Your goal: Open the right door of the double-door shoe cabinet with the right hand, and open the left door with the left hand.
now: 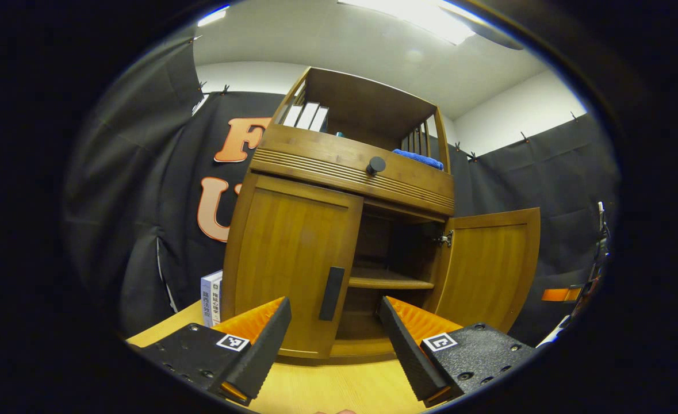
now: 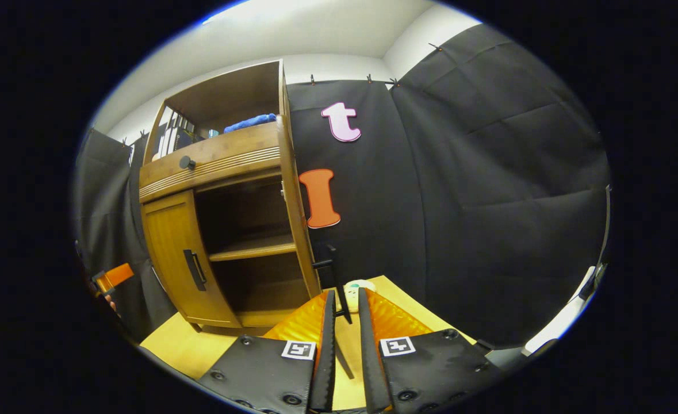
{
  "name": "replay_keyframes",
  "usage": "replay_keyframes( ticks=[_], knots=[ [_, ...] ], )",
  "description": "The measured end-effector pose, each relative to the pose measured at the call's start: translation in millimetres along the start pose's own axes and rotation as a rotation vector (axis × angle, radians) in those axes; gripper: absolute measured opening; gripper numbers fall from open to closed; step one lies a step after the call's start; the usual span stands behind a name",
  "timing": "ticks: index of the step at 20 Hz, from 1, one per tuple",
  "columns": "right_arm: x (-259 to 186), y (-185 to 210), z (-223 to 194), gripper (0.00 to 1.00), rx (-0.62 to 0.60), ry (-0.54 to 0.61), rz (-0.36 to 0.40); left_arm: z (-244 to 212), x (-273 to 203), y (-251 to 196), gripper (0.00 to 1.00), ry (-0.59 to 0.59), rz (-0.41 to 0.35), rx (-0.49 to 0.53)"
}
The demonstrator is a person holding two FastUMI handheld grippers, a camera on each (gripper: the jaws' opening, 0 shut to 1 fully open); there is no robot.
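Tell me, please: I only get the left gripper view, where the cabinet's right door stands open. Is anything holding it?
Observer: In the right gripper view, the right hand-held gripper has its fingers close on either side of a thin dark bar at the edge of the right door. Whether they actually touch it is unclear.
Visitor: Anything behind that door?
Observer: A small pale round object sits on the table just beyond those fingers.

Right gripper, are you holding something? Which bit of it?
Yes: the right gripper pinches the open right door by its dark handle. The left gripper is open and holds nothing.
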State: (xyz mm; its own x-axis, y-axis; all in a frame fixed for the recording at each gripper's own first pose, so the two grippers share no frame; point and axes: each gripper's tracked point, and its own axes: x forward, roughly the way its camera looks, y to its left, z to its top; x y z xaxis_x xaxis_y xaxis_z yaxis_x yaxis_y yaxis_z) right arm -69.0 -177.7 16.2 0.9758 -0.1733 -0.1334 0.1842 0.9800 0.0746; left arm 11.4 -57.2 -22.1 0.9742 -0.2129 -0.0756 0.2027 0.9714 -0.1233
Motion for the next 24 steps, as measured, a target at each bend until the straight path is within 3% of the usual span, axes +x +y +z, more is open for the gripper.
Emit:
replay_keyframes(
  ticks=[4, 5, 8, 9, 11, 14, 17, 21, 23, 24],
  knots=[
    [-6, 30, -4, 0.28, 0.003, -0.005, 0.014, -4, 20, -6, 0.92, 0.011, -0.019, -0.001],
    [-5, 41, -4, 0.16, -0.006, -0.01, 0.026, -6, 26, -2, 0.98, 0.013, -0.01, 0.01],
    [2, 64, -15, 0.16, -0.016, 0.011, 0.062, -8, 44, 3, 0.95, 0.003, -0.004, 0.037],
    [4, 69, -19, 0.39, -0.015, 0.015, 0.069, -10, 49, 6, 0.95, 0.004, -0.001, 0.047],
    [5, 79, -19, 0.41, -0.008, 0.001, 0.084, -16, 56, 12, 0.94, 0.012, 0.007, 0.055],
    [8, 96, -21, 0.69, -0.005, -0.007, 0.12, -27, 74, 13, 0.91, 0.029, 0.005, 0.073],
    [5, 107, -19, 0.98, -0.039, -0.021, 0.141, -43, 98, 10, 0.94, 0.079, -0.024, 0.024],
    [0, 124, -15, 0.97, -0.106, -0.049, 0.174, -54, 141, 22, 0.94, 0.098, 0.003, 0.04],
    [-4, 132, -14, 1.0, -0.086, -0.062, 0.184, -60, 163, 25, 0.92, 0.11, 0.023, 0.05],
    [-7, 138, -18, 0.97, -0.067, -0.061, 0.196, -63, 171, 24, 0.95, 0.111, 0.023, 0.046]
  ],
)
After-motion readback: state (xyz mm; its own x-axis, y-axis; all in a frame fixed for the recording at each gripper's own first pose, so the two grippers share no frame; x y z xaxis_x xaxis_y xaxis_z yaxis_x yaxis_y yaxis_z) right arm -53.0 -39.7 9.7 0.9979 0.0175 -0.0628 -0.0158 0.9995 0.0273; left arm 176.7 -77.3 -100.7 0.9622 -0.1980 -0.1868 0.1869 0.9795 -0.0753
